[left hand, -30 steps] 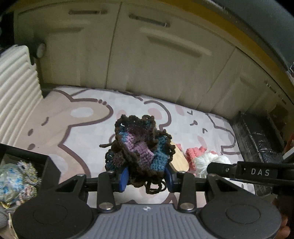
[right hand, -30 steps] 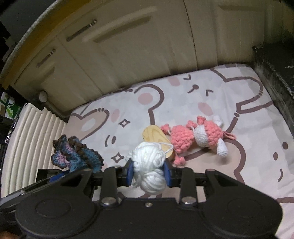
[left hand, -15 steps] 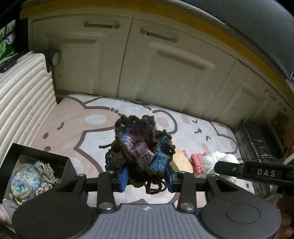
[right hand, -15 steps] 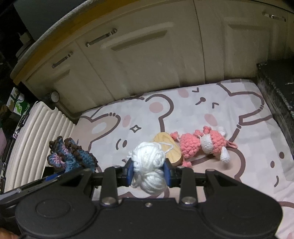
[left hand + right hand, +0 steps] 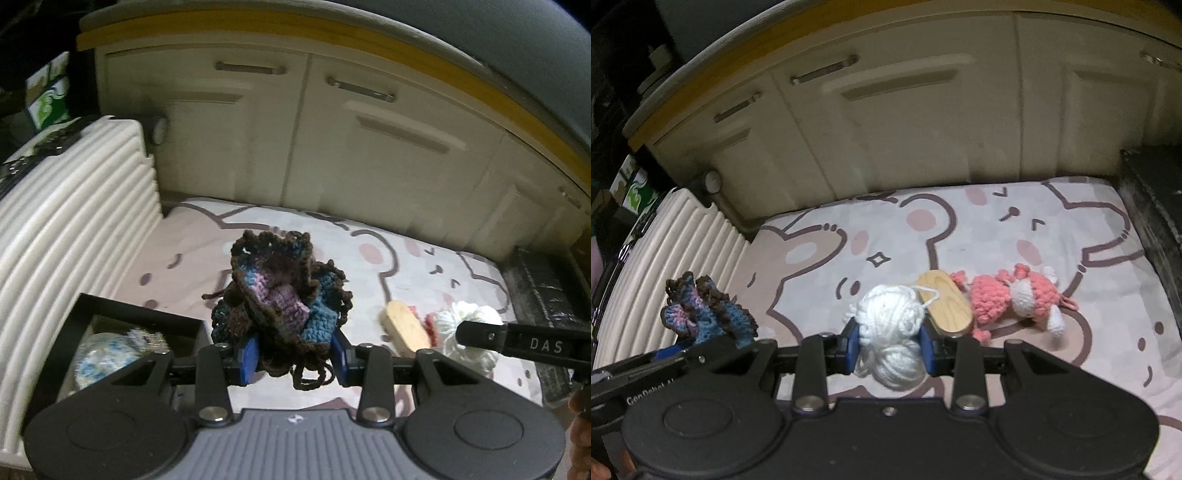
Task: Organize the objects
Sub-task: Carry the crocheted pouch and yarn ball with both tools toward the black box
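Note:
My left gripper (image 5: 294, 356) is shut on a dark crocheted piece (image 5: 280, 295) of brown, blue and purple yarn, held above the printed mat (image 5: 406, 258). The same crocheted piece (image 5: 701, 314) shows at the left of the right wrist view. My right gripper (image 5: 889, 347) is shut on a white yarn ball (image 5: 892, 325), also lifted off the mat; the white yarn ball (image 5: 469, 332) appears at the right in the left wrist view. A pink and white crocheted doll (image 5: 1015, 299) and a flat wooden oval (image 5: 945, 302) lie on the mat beyond it.
A black open box (image 5: 122, 325) holding a blue-white knitted thing sits at lower left. A white ribbed suitcase (image 5: 74, 221) borders the mat on the left, cream cabinets (image 5: 332, 155) stand behind, and a black case (image 5: 1152, 206) lies along the right.
Both grippers have risen and pulled back with their loads still held. The cabinets and counter edge show more, and the black box has come further into the left wrist view.

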